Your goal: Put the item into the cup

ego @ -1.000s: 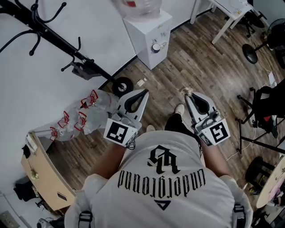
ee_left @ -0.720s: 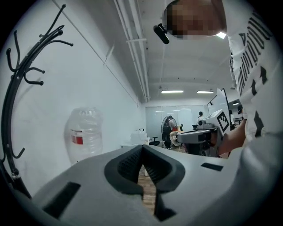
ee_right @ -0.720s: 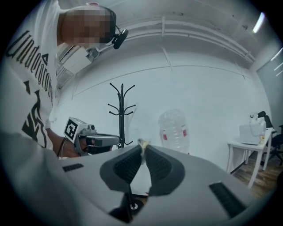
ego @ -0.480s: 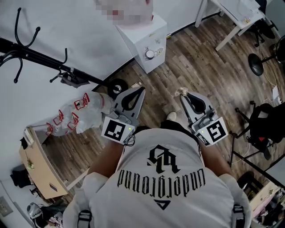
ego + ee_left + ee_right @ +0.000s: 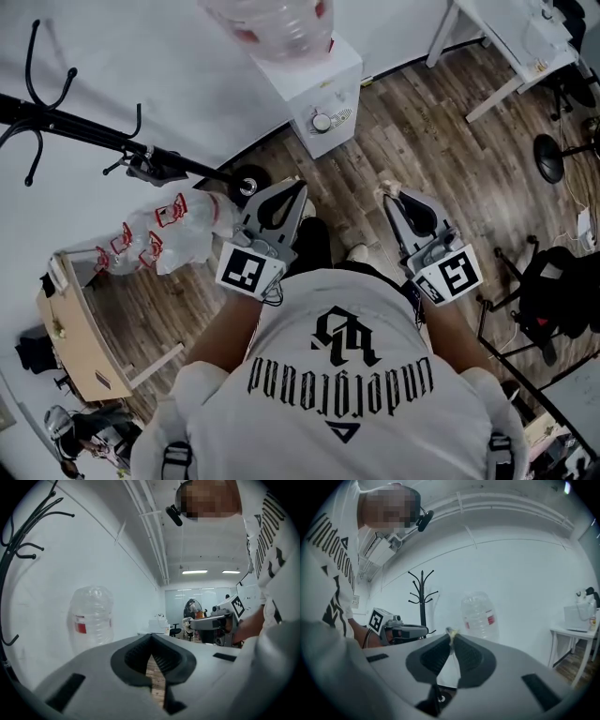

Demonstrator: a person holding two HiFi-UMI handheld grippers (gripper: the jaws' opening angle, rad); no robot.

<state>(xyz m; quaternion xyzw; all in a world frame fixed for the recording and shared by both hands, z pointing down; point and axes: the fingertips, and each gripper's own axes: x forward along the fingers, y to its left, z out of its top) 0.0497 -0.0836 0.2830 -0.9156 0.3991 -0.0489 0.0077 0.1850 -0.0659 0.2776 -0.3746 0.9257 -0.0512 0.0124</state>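
Observation:
My right gripper (image 5: 388, 195) is shut on a small pale item (image 5: 384, 188), held out over the wooden floor in front of the person's body. In the right gripper view the item (image 5: 450, 632) sticks up as a thin yellowish scrap from between the closed tips of that gripper (image 5: 452, 638). My left gripper (image 5: 299, 185) is held level beside it. Its jaws (image 5: 151, 637) meet at the tips with nothing between them. No cup shows in any view.
A white water dispenser (image 5: 323, 89) with a clear bottle (image 5: 277, 23) stands against the wall ahead. A black coat rack (image 5: 94, 136) leans at the left, with a clear plastic bag (image 5: 159, 234) and a wooden box (image 5: 80, 337) below it. White table (image 5: 511, 47) at the far right.
The head view has shifted a little over the floor, with the dispenser and the table sliding in the picture. Both grippers keep the same pose, and the right one still holds the item.

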